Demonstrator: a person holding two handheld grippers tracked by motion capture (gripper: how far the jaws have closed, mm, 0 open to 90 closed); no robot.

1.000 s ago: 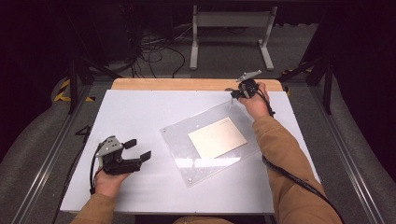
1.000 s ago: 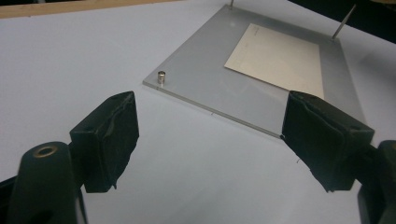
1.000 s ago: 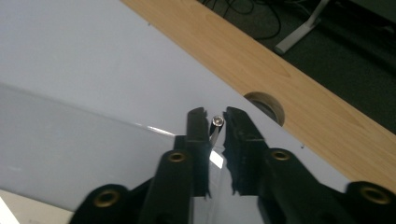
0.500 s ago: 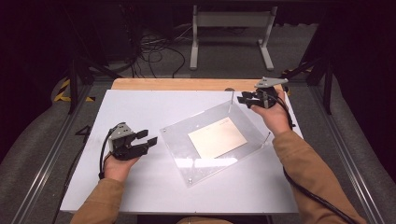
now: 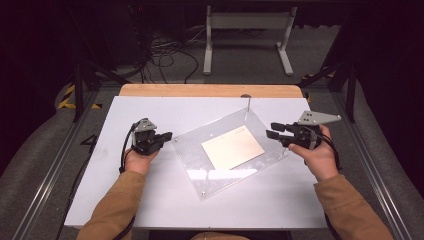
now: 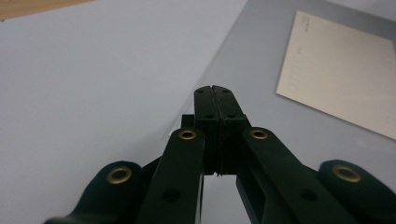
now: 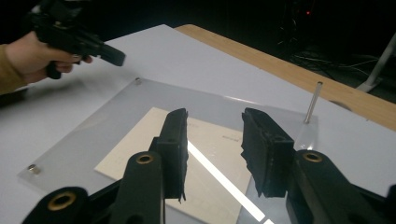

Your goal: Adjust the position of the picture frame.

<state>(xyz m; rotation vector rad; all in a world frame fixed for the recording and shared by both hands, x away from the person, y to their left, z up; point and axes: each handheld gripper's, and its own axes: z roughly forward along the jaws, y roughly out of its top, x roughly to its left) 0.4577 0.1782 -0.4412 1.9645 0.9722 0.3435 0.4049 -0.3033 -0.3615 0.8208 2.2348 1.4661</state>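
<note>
1. High view: a clear acrylic plate (image 5: 230, 150) lies askew on the white table (image 5: 125, 195), with a cream paper sheet (image 5: 233, 147) under or inside it. A thin metal pin (image 5: 247, 106) stands upright at its far corner, and small studs mark other corners, likely standoffs that hold the sandwich together. The left gripper (image 5: 166, 136) sits just beside the plate's left corner; the right gripper (image 5: 272, 131) hovers at its right edge. With 1 hand on each side, the person seems set to work the plate from both ends.

2. Left gripper view: the 2 jaws have just been closing and now meet pad to pad. The plate's edge (image 6: 224, 51) runs just ahead of the tips, and I cannot tell whether anything thin is caught between them; nothing shows. The paper sheet (image 6: 341, 70) lies beyond, to the right.

3. Right gripper view: the jaws have just been opening and stand partly apart, with nothing between them, poised above the plate (image 7: 93, 140) and the paper (image 7: 140, 135). The pin (image 7: 312, 101) rises beyond the right jaw. Across the plate, the left gripper (image 7: 112, 55) points at the stud (image 7: 137, 80) on that corner, probably its target.
</note>
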